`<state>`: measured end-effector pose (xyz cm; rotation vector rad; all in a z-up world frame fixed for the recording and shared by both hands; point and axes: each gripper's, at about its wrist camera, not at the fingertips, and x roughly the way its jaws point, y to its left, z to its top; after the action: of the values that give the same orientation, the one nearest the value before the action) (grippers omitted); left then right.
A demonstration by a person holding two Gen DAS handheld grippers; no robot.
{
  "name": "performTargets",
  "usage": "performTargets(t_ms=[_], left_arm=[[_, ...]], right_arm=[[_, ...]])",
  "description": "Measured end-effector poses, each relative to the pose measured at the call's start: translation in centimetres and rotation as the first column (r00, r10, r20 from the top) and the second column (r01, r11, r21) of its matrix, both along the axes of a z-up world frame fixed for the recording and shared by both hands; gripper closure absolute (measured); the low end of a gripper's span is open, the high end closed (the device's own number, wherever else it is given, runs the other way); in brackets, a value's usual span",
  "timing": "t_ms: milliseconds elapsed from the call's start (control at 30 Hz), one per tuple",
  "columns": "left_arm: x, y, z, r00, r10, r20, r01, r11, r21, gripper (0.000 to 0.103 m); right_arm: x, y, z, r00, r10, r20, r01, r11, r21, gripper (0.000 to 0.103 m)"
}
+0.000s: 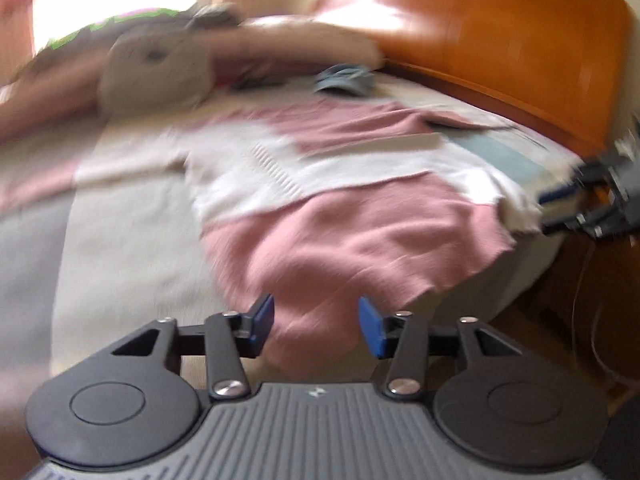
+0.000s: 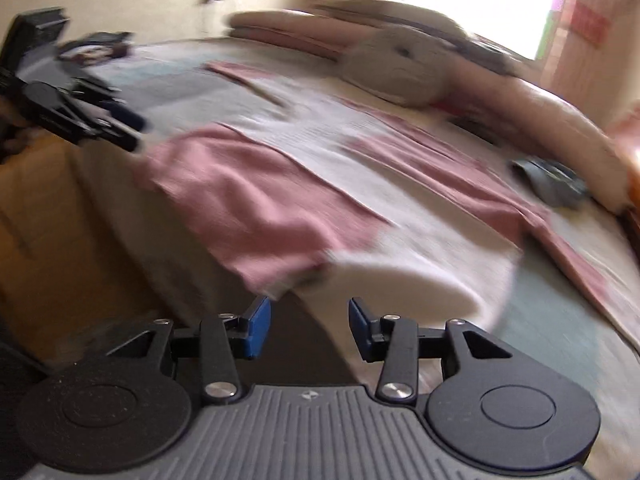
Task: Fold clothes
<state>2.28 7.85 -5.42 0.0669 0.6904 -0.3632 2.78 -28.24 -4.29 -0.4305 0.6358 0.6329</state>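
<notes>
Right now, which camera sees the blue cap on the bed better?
The left wrist view: the blue cap lies whole near the wooden headboard, only slightly blurred. In the right wrist view the cap sits near the right edge, more smeared.

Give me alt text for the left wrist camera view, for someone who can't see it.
A pink and white sweater lies spread flat on a bed, with the left gripper open just short of its pink hem. The right gripper reaches in from the right edge; a grey plush toy and an orange wooden headboard sit behind, blurred.
</notes>
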Motion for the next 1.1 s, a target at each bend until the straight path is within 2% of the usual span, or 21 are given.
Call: performTargets(t_ms=[167, 233, 300, 433, 533, 633, 733, 800, 900, 1000, 1067, 1100], left_arm=[[0.6, 2.3, -2.1, 0.984, 0.161, -0.072, -0.168, 0.98, -0.103, 0.052], [0.3, 2.8, -2.4, 0.978, 0.186, -0.099, -0.2, 0.965, -0.167, 0.051], [0.0, 3.4, -2.9, 0.974, 0.191, -0.124, -0.216, 0.946, -0.241, 0.051], [0.1, 4.6, -4.1, 0.965, 0.216, -0.15, -0.257, 0.898, -0.357, 0.051], [0.6, 5.3, -4.6, 0.961, 0.228, -0.159, -0.275, 0.864, -0.421, 0.051], [1.5, 5.5, -4.5, 0.963, 0.22, -0.157, -0.267, 0.862, -0.43, 0.051], [3.1, 5.7, -4.4, 0.966, 0.206, -0.158, -0.255, 0.863, -0.435, 0.051], [4.2, 5.8, -4.4, 0.966, 0.199, -0.164, -0.252, 0.86, -0.443, 0.051], [5.8, 6.1, -4.6, 0.966, 0.183, -0.182, -0.249, 0.846, -0.471, 0.051], [7.0, 6.8, -4.9, 0.96, 0.167, -0.223, -0.263, 0.81, -0.524, 0.051], [6.8, 7.4, -5.3, 0.95, 0.16, -0.269, -0.292, 0.765, -0.574, 0.051], [6.4, 7.7, -5.6, 0.944, 0.145, -0.296, -0.303, 0.736, -0.606, 0.051]], right_arm=[[0.2, -2.0, -3.0, 0.991, -0.131, 0.04, 0.132, 0.991, -0.021, 0.054], [-0.2, -2.1, -3.6, 0.987, -0.147, 0.057, 0.15, 0.988, -0.044, 0.054], [-0.2, -2.4, -3.9, 0.987, -0.157, 0.033, 0.158, 0.987, -0.024, 0.054], [-0.1, -3.9, -4.2, 0.98, -0.197, -0.039, 0.2, 0.974, 0.105, 0.054], [0.1, -5.3, -4.5, 0.97, -0.221, -0.102, 0.238, 0.949, 0.207, 0.053], [0.5, -7.4, -4.8, 0.951, -0.248, -0.184, 0.298, 0.895, 0.332, 0.052], [1.4, -10.1, -5.1, 0.926, -0.268, -0.265, 0.366, 0.808, 0.462, 0.052], [2.4, -11.5, -4.8, 0.918, -0.274, -0.287, 0.391, 0.75, 0.534, 0.051], [4.3, -13.1, -4.2, 0.907, -0.285, -0.309, 0.419, 0.676, 0.606, 0.042], [7.4, -14.1, -4.4, 0.877, -0.306, -0.372, 0.479, 0.627, 0.614, 0.042], [9.5, -14.5, -5.6, 0.823, -0.286, -0.49, 0.554, 0.595, 0.583, 0.042], [9.6, -14.8, -5.8, 0.813, -0.264, -0.519, 0.567, 0.559, 0.604, 0.039]])
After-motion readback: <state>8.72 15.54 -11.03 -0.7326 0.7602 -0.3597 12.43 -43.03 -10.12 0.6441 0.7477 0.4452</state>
